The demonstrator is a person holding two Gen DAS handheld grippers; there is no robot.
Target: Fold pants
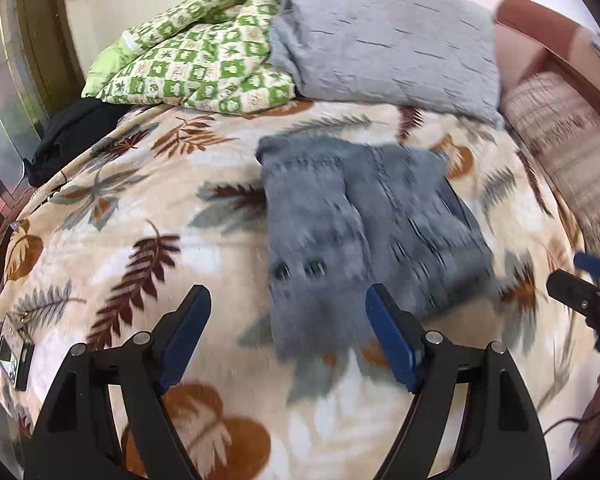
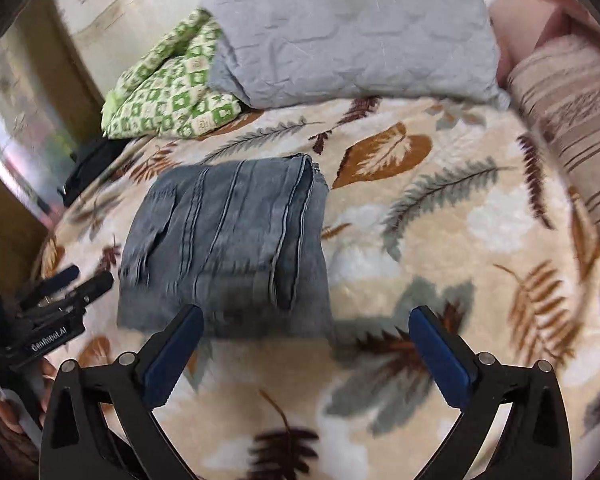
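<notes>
home bedroom: bed with leaf blanket [image 2: 440, 240], pillow [image 2: 352, 32]

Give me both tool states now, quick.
Left tool: open, holding nothing, above the folded jeans.
Right tool: open, holding nothing.

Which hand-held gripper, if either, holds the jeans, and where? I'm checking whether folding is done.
Neither. The left hand-held gripper and right hand-held gripper are open and empty; the folded jeans lie on the bed.

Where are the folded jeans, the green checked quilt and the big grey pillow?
folded jeans [image 2: 228, 240]: right wrist view, on the middle of the top denim layer.
green checked quilt [image 1: 204, 64]: left wrist view, on its patterned upper face.
grey pillow [image 2: 352, 36]: right wrist view, on the middle of its textured front.
</notes>
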